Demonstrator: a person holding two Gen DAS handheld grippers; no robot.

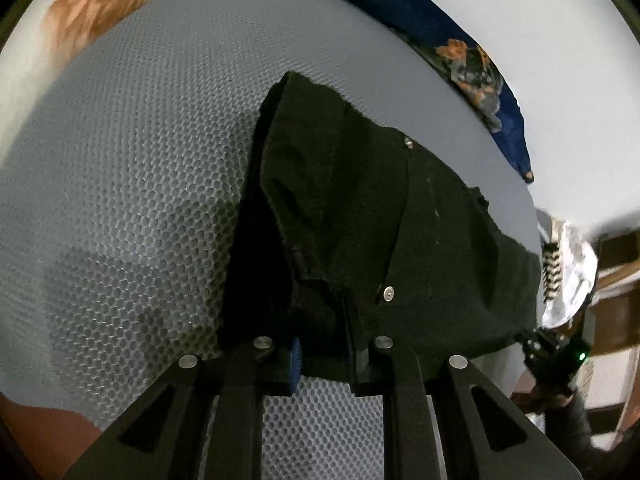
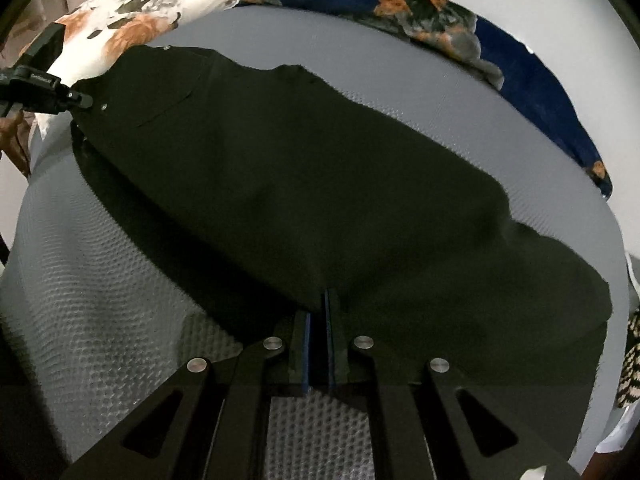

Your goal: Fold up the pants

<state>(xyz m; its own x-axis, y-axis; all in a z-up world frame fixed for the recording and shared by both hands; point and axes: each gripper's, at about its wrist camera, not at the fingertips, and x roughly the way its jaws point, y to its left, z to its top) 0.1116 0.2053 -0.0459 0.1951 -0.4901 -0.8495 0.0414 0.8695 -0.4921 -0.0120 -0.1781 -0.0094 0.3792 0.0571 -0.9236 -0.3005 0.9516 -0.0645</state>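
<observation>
— Where are the pants?

— I see the black pants [image 2: 304, 184] stretched across the grey mesh mattress [image 2: 100, 280], lifted along the near edge. My left tongs [image 1: 322, 356] are clamped on the waistband end, close to a metal rivet [image 1: 388, 293].

— And the other side?

— My right tongs [image 2: 319, 312] are pinched nearly closed on the fabric edge further along the leg. A floral pillow [image 2: 132, 20] and a navy floral blanket [image 2: 460, 28] lie beyond.

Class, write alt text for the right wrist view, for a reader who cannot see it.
The right gripper pinches the near edge of black pants spread on a grey mesh mattress. At far left, the left gripper holds their waist end.
</observation>
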